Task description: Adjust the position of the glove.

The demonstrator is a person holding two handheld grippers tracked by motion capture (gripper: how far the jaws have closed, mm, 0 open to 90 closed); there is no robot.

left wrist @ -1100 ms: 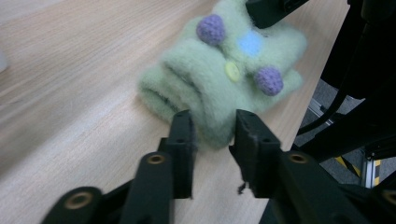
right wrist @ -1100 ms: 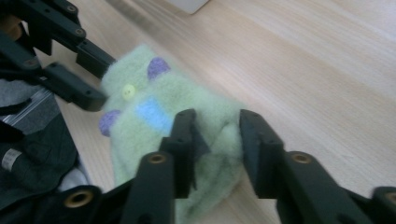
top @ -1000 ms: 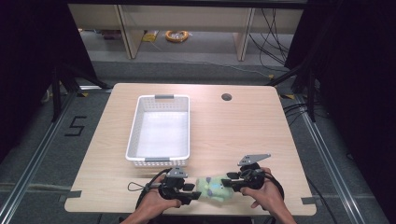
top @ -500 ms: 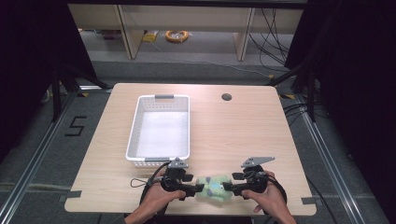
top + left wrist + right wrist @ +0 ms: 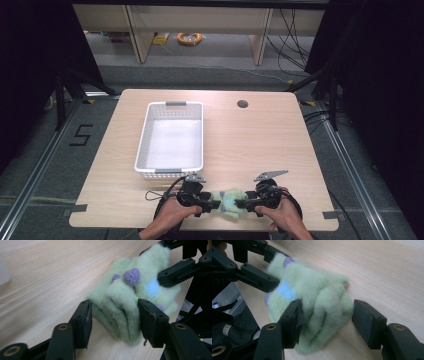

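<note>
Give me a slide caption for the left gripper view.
Left gripper straddling one end of a folded fuzzy green sock on the wooden table.

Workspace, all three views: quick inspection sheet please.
Surface: wooden table, bare grain, round hole near the far edge.
Job's things: folded fuzzy green cloth at the near edge; white basket empty.
Clutter: nothing seen.
Grippers: left gripper and right gripper each straddle one end of the cloth, jaws just closing, gaps visible.
Cables: black cable loops beside the left gripper.
Surroundings: shelving, floor cables behind the table.
</note>
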